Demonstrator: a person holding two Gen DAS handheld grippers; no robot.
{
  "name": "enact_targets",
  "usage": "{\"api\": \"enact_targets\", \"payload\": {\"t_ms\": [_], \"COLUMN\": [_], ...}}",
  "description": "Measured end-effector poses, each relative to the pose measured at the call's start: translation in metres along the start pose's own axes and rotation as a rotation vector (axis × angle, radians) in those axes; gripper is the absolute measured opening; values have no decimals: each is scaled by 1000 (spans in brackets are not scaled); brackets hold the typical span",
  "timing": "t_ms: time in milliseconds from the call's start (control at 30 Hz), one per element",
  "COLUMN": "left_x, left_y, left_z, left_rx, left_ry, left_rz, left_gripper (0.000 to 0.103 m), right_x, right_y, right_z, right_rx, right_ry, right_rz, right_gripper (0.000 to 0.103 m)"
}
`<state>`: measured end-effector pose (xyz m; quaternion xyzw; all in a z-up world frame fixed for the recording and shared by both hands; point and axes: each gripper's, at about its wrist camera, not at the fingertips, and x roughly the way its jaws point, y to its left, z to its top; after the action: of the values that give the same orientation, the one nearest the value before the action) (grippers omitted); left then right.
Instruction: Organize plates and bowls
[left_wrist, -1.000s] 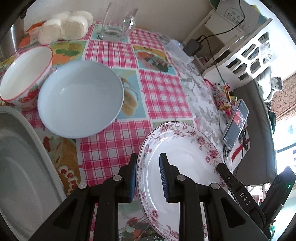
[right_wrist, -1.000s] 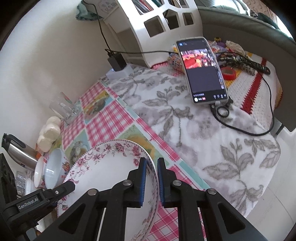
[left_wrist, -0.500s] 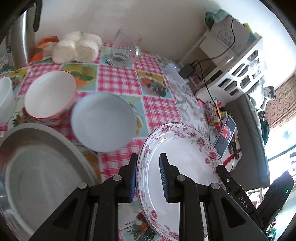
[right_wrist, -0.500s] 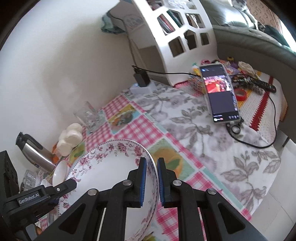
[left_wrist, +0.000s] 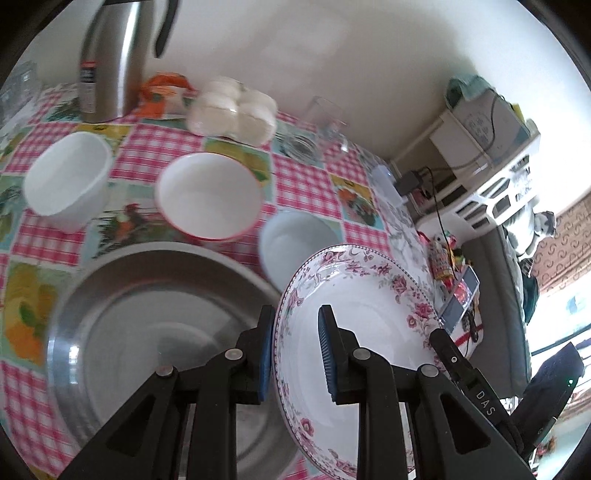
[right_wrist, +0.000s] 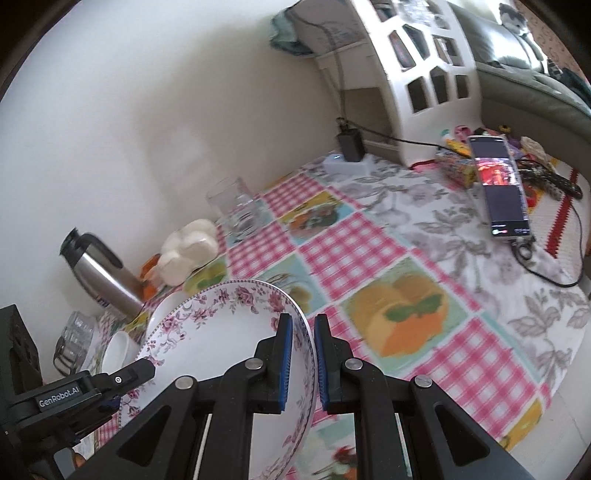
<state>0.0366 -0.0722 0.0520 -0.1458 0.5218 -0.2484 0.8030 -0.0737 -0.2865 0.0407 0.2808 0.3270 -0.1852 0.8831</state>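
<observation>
We see both grippers angled downward over the table, carrying one floral plate (left_wrist: 369, 306) between them, clear of the checked tablecloth (left_wrist: 306, 184). The left gripper (left_wrist: 295, 350) is clamped on the plate's rim at about its 8 o'clock edge; the right gripper (right_wrist: 303, 354) pinches the opposite rim. In the left wrist view the plate hangs at 5 o'clock, with the steel basin (left_wrist: 147, 332) at 8 o'clock below it. A pale blue bowl (left_wrist: 295, 240), a red-rimmed bowl (left_wrist: 210, 195) and a white bowl (left_wrist: 66, 177) sit beyond, toward 11 o'clock.
</observation>
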Motion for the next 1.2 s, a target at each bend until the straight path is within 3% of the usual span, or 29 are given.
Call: {"api": "enact_targets", "payload": {"t_ms": [600, 1200], "left_x": [-42, -11], "left_y": [89, 124], "left_z": [-5, -19], "left_rx": [-88, -149], "left_ry": [-21, 108], "left_rz": [92, 164], "left_gripper": [24, 24], "right_x": [24, 64], "right_y": [80, 85], "right_z": [-47, -76], "right_rx": [-95, -103], "right_ry": [99, 233], "right_rz": [84, 38], "right_gripper": [13, 13]}}
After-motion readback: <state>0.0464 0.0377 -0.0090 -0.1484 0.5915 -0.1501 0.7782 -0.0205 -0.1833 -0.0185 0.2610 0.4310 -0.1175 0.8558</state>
